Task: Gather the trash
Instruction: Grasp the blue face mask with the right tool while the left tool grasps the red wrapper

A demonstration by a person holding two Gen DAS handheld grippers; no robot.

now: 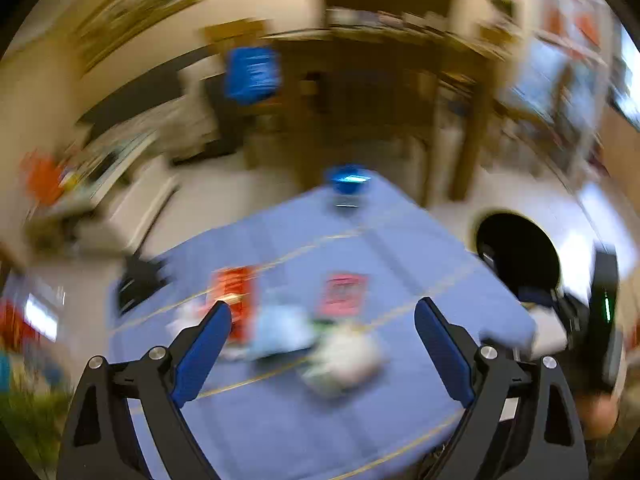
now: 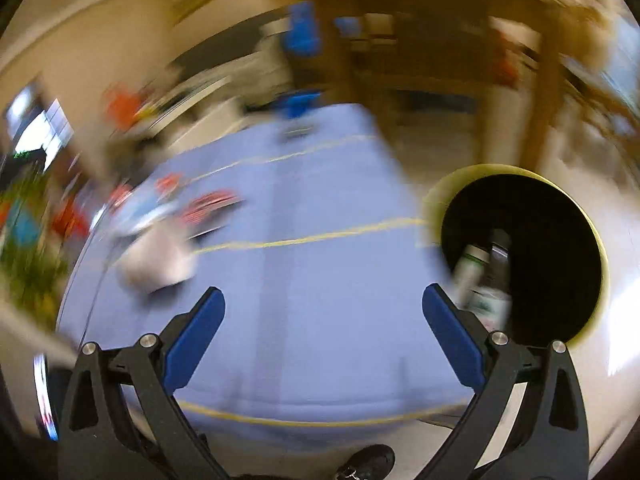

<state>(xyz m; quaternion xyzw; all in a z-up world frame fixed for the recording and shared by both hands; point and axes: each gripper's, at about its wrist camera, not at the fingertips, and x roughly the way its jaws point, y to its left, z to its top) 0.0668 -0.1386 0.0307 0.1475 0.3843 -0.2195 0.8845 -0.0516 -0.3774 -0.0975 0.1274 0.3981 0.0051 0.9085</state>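
Observation:
Both views are motion-blurred. Trash lies on a blue tablecloth (image 1: 320,420): a crumpled white wad (image 1: 344,360), a pale blue wrapper (image 1: 280,330), a red packet (image 1: 234,300) and a pink packet (image 1: 344,294). My left gripper (image 1: 323,322) is open and empty, above the table, with the pile between its fingers. My right gripper (image 2: 323,306) is open and empty over the bare tablecloth (image 2: 320,320); the white wad (image 2: 158,260) and the packets (image 2: 212,204) lie to its left. A black-lined bin (image 2: 556,256) with a white bottle (image 2: 472,268) inside stands right of the table; it also shows in the left wrist view (image 1: 520,252).
A blue cup-like object (image 1: 346,180) stands at the table's far edge, also in the right wrist view (image 2: 298,106). A black item (image 1: 138,284) lies at the table's left edge. Wooden shelving (image 1: 380,92) and cluttered furniture stand behind. A shoe (image 2: 368,462) shows below the near edge.

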